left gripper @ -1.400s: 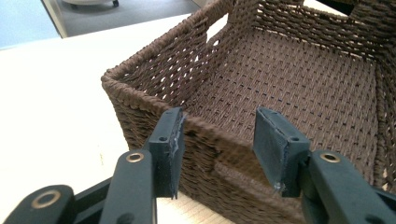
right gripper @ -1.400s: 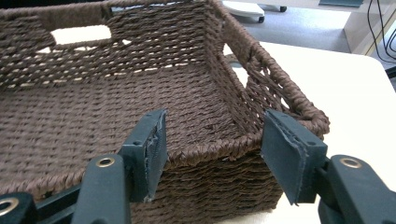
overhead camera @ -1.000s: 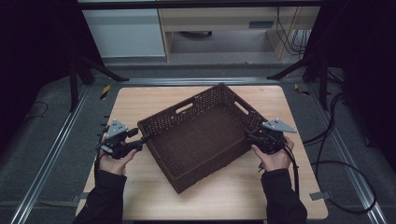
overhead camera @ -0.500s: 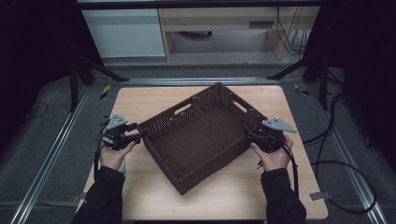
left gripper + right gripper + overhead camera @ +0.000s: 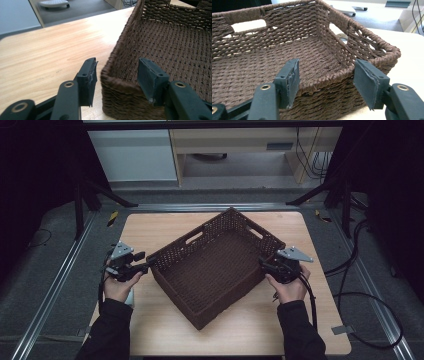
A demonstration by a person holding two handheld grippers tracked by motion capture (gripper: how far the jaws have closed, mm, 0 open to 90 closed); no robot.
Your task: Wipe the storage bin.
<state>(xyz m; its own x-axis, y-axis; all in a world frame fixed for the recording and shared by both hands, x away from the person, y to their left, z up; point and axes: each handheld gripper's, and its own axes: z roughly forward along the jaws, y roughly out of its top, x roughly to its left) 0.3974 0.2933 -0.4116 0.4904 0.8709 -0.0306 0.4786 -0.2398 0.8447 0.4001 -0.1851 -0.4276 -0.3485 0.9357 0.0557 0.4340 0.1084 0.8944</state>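
Jaws of our left gripper [image 5: 115, 80] and right gripper [image 5: 325, 83] stood apart, straddling opposite corners of the basket [image 5: 215, 265] mid-table [image 5: 165, 225]. We risked pads slipping off wicker, tilting it.

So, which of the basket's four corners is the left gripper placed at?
The left gripper has its open jaws astride the corner of the basket pointing to the table's left edge; the right gripper is at the opposite one.
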